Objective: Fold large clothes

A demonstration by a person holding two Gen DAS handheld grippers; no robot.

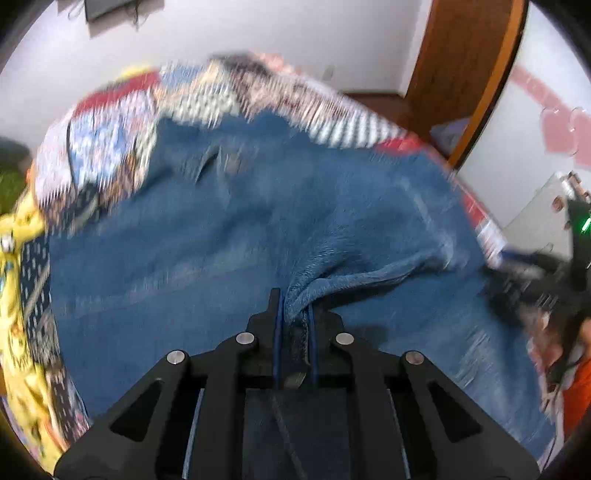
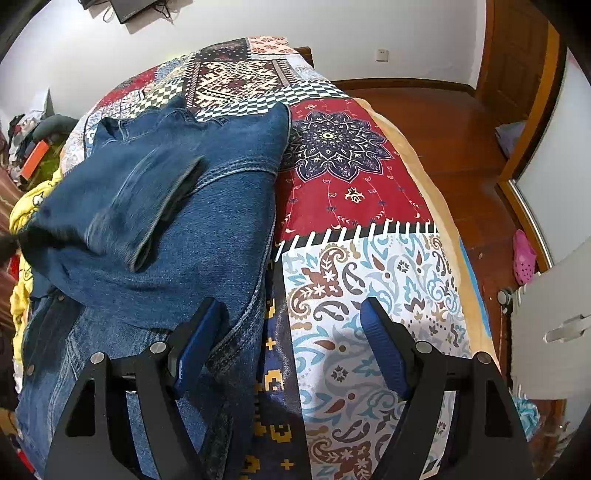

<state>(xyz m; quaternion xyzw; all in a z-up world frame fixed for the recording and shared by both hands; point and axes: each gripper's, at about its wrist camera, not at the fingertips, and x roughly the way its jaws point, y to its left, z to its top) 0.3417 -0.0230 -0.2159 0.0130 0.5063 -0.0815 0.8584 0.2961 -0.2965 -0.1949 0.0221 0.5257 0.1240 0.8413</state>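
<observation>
Between the blue pads of the left gripper (image 1: 295, 314), closest to the left wrist camera, a bunched fold of the blue denim jacket (image 1: 258, 221) is pinched; the jaws stand narrow and press on the cloth from both sides. From this fold the denim spreads out over most of the view, which is blurred.

Near the right wrist camera, the right gripper (image 2: 291, 332) has its jaws wide apart and holds nothing. Its left finger (image 2: 201, 332) lies over the edge of the denim jacket (image 2: 207, 206), and its right finger (image 2: 380, 339) is above the patterned patchwork bed cover (image 2: 351, 177), with red, white and blue floral panels. The jacket lies on the left part of the bed, and one sleeve (image 2: 122, 199) is lifted and blurred above the body of the jacket. Further away, the bed cover goes on to a white wall (image 2: 332, 26). At the right side there is a brown wooden floor (image 2: 450, 129) with a pink slipper (image 2: 523, 256) on it.
</observation>
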